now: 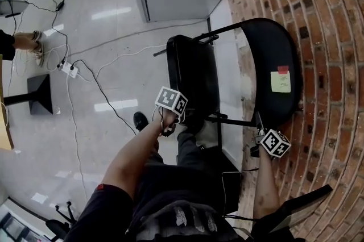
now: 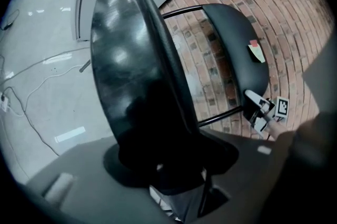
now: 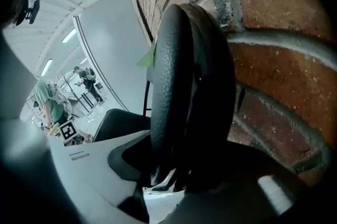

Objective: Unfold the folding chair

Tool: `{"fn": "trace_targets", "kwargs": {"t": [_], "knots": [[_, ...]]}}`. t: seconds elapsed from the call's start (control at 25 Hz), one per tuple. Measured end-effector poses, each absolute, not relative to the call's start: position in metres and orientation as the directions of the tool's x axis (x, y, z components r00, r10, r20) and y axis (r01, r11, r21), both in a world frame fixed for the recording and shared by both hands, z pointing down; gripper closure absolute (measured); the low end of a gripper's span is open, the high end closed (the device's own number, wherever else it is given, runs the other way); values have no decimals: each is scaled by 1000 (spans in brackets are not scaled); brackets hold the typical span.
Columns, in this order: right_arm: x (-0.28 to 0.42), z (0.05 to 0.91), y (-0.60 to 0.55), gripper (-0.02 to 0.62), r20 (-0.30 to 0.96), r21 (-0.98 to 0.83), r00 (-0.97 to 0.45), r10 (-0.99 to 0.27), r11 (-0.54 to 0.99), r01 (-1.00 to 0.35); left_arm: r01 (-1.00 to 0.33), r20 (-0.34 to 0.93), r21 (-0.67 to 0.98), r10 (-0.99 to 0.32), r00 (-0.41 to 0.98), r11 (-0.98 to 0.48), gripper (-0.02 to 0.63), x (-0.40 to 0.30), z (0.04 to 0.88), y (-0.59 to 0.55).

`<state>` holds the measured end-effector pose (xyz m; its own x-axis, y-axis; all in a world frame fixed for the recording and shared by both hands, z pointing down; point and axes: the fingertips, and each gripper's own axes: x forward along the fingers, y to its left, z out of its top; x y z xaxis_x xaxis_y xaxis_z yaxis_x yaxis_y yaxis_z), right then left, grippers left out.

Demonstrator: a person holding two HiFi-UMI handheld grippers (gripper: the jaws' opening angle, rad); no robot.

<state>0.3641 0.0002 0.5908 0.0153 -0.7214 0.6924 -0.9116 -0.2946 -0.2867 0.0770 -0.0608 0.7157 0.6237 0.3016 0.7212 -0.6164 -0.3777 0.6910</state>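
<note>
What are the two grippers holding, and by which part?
The left gripper grips the seat at its near edge; the right gripper grips the backrest at its near edge.

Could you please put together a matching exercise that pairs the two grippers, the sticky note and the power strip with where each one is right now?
Things:
1. left gripper
2. right gripper
3. sticky note
4. power strip

Places:
A. lying on the floor
B. stuck on the backrest
C. clamped on the edge of the seat
D. clamped on the edge of the backrest

Right pairs: 1-C, 2-D, 3-B, 4-A.
</note>
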Motion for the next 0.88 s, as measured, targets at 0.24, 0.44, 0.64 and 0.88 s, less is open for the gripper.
{"fn": "trace_targets", "kwargs": {"t": [0.24, 0.44, 0.64, 0.88], "knots": [[363, 600, 0, 433, 699, -311, 4, -715, -309, -899, -620, 721, 692, 313, 618, -370, 347, 63, 724, -62], [361, 603, 1, 431, 713, -316, -5, -702, -315, -895, -620, 718, 696, 324, 616, -363, 342, 54, 731, -62], [347, 609, 1, 431, 719, -324, -28, -695, -300, -897, -637, 718, 695, 349, 602, -333, 333, 27, 747, -61], [340, 617, 0, 431, 733, -343, -52, -679, -303, -889, -654, 725, 687, 362, 586, -317, 319, 7, 761, -64]]}}
